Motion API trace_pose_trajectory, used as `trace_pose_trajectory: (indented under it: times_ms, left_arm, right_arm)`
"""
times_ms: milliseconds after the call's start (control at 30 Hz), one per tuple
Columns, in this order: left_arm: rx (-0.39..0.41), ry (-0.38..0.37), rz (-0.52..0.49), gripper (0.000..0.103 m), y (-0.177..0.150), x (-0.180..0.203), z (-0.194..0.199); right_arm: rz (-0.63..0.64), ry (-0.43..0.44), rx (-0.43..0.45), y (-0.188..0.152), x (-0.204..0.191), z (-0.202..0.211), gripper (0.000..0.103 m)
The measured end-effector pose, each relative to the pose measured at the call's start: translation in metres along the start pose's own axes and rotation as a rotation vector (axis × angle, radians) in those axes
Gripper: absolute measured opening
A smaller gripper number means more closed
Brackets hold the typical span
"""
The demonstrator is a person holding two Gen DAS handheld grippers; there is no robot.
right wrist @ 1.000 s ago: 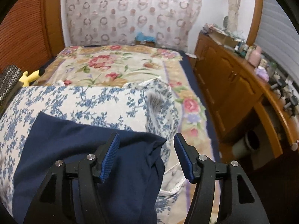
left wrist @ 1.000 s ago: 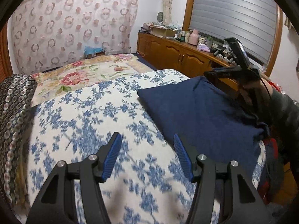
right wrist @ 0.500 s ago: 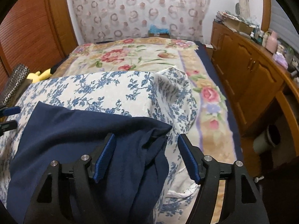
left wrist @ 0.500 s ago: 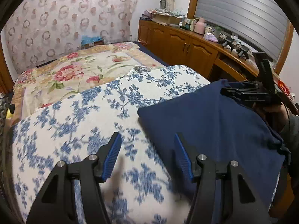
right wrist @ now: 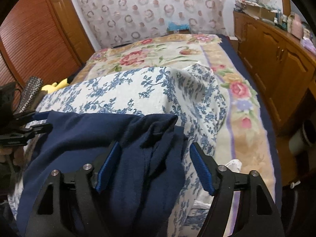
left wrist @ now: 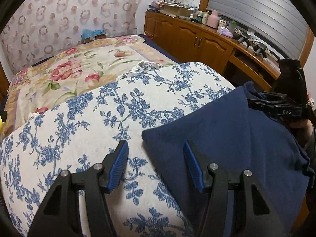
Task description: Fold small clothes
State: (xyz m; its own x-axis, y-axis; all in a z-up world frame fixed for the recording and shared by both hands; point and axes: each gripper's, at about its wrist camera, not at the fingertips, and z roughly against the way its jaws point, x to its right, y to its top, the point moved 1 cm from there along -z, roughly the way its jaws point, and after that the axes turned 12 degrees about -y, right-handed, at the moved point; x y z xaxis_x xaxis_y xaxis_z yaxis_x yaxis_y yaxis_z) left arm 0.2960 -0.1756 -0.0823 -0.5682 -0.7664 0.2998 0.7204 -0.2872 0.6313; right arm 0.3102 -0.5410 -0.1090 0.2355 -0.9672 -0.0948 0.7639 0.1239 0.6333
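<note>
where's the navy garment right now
The navy garment lies on the blue-flowered white cover at the near end of the bed, with the right tongs over its crumpled right edge and the left tongs at its left corner.

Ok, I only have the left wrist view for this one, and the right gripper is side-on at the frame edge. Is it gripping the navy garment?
Observer: Not gripping. In the right wrist view the right gripper is open. Its jaws have just been closing a little, with the bunched edge of the navy garment between them and the pads not pressing on it.
Reviewer: Does that edge lie flat?
Observer: No. It is rumpled into several folds, close to the corner of the blue floral quilt, where the quilt drops away down the side.
</note>
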Motion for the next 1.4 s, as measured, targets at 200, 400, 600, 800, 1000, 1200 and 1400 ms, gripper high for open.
trace_pose_trajectory:
  times_ms: [200,400,600,800,1000,1200,1400]
  left_arm:
    - [0.003,-0.014,-0.009,0.055,0.003,0.002,-0.002]
    - [0.002,-0.029,-0.010,0.036,0.005,0.002,-0.003]
    - [0.030,-0.045,-0.009,0.007,0.010,0.007,0.010]
    - [0.148,-0.066,-0.062,0.003,0.012,0.034,0.063]
    - [0.296,-0.081,-0.115,0.003,0.011,0.066,0.139]
    - [0.456,-0.068,-0.170,0.003,0.004,0.094,0.230]
    - [0.602,-0.017,-0.208,0.003,-0.019,0.107,0.320]
  right_arm:
    - [0.064,0.000,0.016,-0.002,-0.013,0.009,0.043]
    - [0.136,-0.062,0.029,-0.002,-0.021,0.019,0.016]
    - [0.176,-0.082,0.097,-0.005,-0.035,0.044,0.007]
    - [0.166,-0.085,0.243,0.007,-0.053,0.102,0.006]
    - [0.206,-0.103,0.395,0.013,-0.087,0.171,0.006]
    - [0.227,-0.109,0.542,0.019,-0.118,0.240,0.006]
    - [0.249,-0.097,0.669,0.013,-0.153,0.304,0.006]
